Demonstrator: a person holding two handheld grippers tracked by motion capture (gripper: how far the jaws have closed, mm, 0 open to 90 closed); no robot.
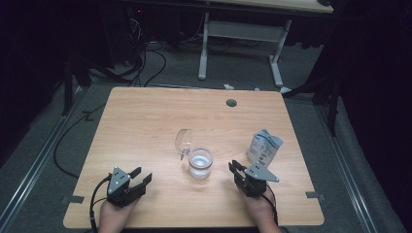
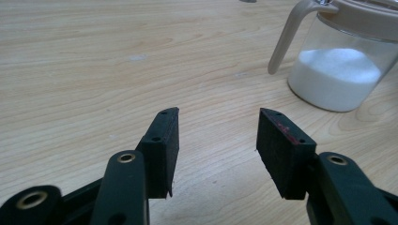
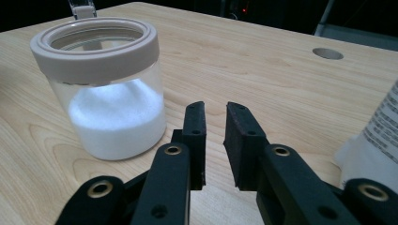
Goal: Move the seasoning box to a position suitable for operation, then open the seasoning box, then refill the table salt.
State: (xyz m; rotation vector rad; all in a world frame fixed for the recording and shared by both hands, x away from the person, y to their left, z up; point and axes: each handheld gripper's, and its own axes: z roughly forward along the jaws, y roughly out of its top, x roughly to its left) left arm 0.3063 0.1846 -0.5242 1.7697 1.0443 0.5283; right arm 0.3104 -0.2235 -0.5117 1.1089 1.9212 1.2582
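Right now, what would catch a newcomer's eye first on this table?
The clear jar half full of white powder, mid-table with its lid flipped open. A white-and-blue bag stands to its right. Nearer the person, the left hand-held gripper and right hand-held gripper flank the jar, holding nothing.

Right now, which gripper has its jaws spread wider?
The left gripper: a wide gap parts its jaws, while the right gripper shows only a narrow slit.
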